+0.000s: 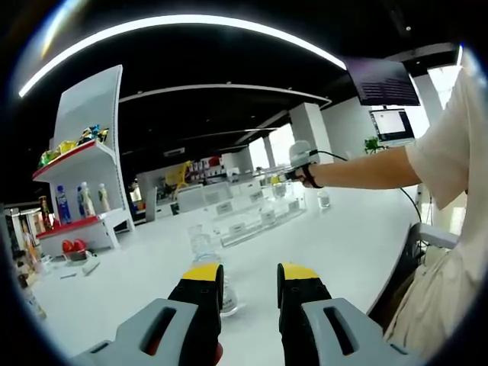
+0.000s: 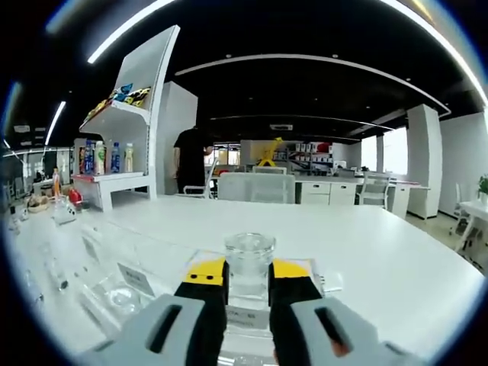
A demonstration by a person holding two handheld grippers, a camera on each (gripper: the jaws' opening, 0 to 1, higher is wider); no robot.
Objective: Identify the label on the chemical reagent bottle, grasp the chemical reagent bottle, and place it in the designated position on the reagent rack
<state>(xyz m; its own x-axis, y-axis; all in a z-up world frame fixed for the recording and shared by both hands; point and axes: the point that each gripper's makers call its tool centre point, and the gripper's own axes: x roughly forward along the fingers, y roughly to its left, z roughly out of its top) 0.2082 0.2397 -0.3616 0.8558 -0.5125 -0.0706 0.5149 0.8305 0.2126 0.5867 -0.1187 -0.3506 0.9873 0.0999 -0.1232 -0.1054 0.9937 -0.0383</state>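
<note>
The right gripper point(image 2: 247, 280) is clenched on a clear reagent bottle point(image 2: 248, 268) — its cap rising between the yellow-tipped jaws over the white table point(image 2: 396, 259), with the clear reagent rack point(image 2: 99, 282) at nine o'clock. The left gripper point(image 1: 250, 280) hangs released, jaws apart — a second clear bottle point(image 1: 204, 248) stands at eleven o'clock, and the person's outstretched arm point(image 1: 366, 171) reaches over the rack at one o'clock.

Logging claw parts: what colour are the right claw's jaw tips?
Yellow tips on black jaws of the right claw, clearest in the right gripper view.
</note>
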